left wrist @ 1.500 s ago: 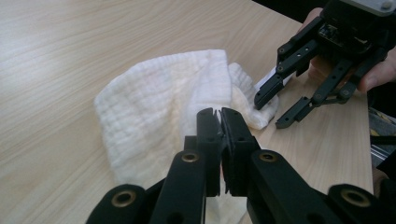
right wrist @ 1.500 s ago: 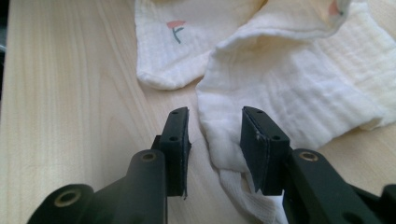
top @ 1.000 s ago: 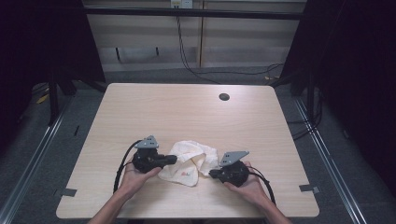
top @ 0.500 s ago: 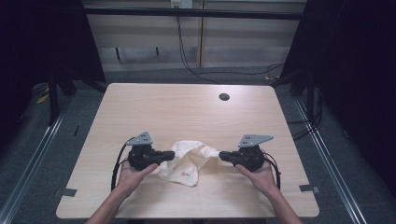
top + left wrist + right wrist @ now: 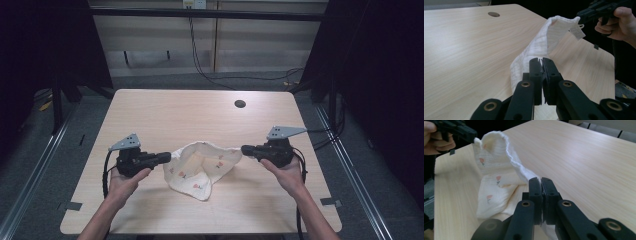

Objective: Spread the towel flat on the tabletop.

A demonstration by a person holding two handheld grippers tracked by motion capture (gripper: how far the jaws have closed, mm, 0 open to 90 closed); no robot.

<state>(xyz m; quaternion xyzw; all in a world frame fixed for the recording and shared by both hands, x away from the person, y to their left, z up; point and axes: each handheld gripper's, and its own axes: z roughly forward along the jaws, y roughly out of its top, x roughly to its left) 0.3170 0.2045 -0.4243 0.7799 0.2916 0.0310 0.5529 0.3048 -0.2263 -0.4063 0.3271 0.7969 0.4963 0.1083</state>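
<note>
Your left gripper is clamped on one corner of the white floral cloth, your right gripper on the opposite corner; both sets of jaws are pinched tight on fabric in the gripper views.

Cloth position: strung between the two grippers over the near-middle of the wooden table. Top edge is off the surface; the lower part sags, and its tip looks to rest on the wood, though I can't be sure from above. A small label hangs at the corner by your right gripper.

What just changed: both hands have come up and moved apart, right more than left. A second ago the cloth was a crumpled heap between grippers sitting close together on the table. Half a second ago it was partly pulled out. Now the top edge is nearly taut.

My read: you're mid-spread. The lower layer is folded under itself, so more lift or a shake is probably needed before laying it flat.

Further out: cable hole near the far edge, well clear.
</note>
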